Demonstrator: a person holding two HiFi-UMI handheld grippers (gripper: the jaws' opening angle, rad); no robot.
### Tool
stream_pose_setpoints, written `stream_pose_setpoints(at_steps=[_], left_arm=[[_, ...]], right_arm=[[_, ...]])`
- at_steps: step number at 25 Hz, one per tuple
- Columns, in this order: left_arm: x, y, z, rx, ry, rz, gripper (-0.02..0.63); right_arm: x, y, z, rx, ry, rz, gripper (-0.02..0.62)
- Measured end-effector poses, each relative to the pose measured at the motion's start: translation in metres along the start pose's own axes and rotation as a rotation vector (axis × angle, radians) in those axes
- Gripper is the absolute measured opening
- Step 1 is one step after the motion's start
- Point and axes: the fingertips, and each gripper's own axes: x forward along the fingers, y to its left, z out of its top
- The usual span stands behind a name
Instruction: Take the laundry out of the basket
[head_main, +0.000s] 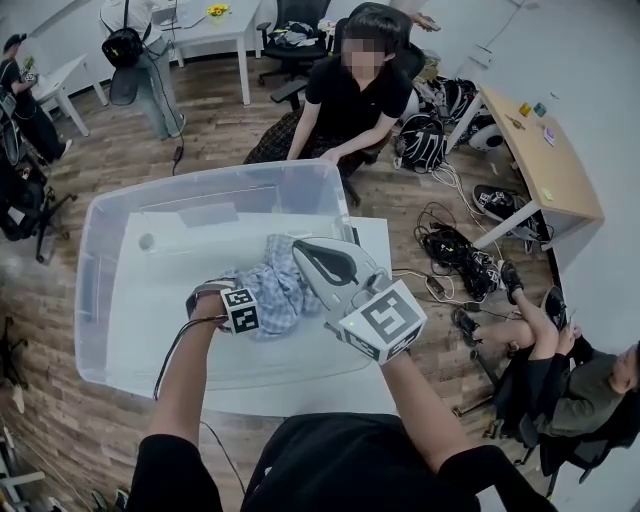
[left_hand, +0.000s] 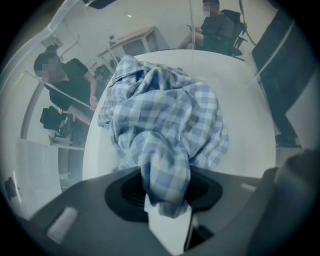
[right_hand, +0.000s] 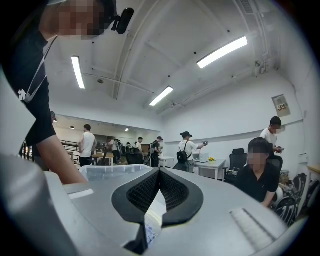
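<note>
The left gripper (head_main: 258, 305) pointed steeply down into the basket (head_main: 92, 290), a clear plastic tub that stood on a white table (head_main: 377, 238). Its jaws were clamped on a bunched fold of the blue checked cloth (head_main: 283, 282), the only laundry to be seen in there. In the left gripper view the cloth (left_hand: 160, 120) rose in a crumpled heap on the pale floor of the basket, and one twisted fold ran down between the pads of the left gripper (left_hand: 166, 197), which pressed on it from both sides. The rest of the cloth lay on the basket's floor, towards the right side and near the far wall.

The right gripper (head_main: 300, 245) was held level above the basket's right part, over the cloth and apart from it. In its own view the right gripper (right_hand: 159, 174) had its jaws together at the tips with nothing between them (only the room showed beyond). A seated person in black (head_main: 355, 100) faced the table from the far side.
</note>
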Motion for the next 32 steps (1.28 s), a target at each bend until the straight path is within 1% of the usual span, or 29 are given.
stream_pose_setpoints(at_steps=[2, 5, 8, 11, 14, 19, 22, 24, 27, 32], left_arm=[[-0.002, 0.001, 0.002, -0.029, -0.002, -0.008, 0.159], [-0.007, 0.001, 0.004, -0.066, -0.021, -0.021, 0.137], [-0.019, 0.007, 0.009, -0.108, -0.076, -0.017, 0.132], [-0.044, 0.025, 0.018, -0.169, -0.159, 0.023, 0.129], [-0.082, 0.044, 0.025, -0.253, -0.270, 0.084, 0.129], [-0.169, 0.077, 0.036, -0.457, -0.553, 0.239, 0.130], [-0.222, 0.085, 0.035, -0.561, -0.703, 0.342, 0.130], [-0.255, 0.085, 0.036, -0.603, -0.785, 0.405, 0.132], [-0.297, 0.083, 0.037, -0.652, -0.881, 0.474, 0.132], [-0.356, 0.081, 0.040, -0.731, -1.013, 0.545, 0.132]], right_arm=[[-0.003, -0.002, 0.002, 0.000, -0.007, 0.001, 0.000], [-0.004, -0.003, 0.003, -0.003, -0.008, 0.002, 0.000], [-0.004, -0.005, 0.004, -0.011, -0.008, 0.008, 0.000], [-0.004, -0.006, 0.006, -0.012, -0.013, 0.015, 0.000], [-0.004, -0.001, 0.011, -0.016, -0.018, 0.026, 0.000], [-0.006, 0.007, 0.016, -0.021, -0.033, 0.048, 0.000], [-0.011, 0.010, 0.018, -0.024, -0.042, 0.052, 0.000], [-0.014, 0.009, 0.020, -0.025, -0.047, 0.051, 0.000], [-0.018, 0.008, 0.024, -0.027, -0.055, 0.050, 0.000], [-0.024, 0.005, 0.036, -0.026, -0.070, 0.051, 0.000]])
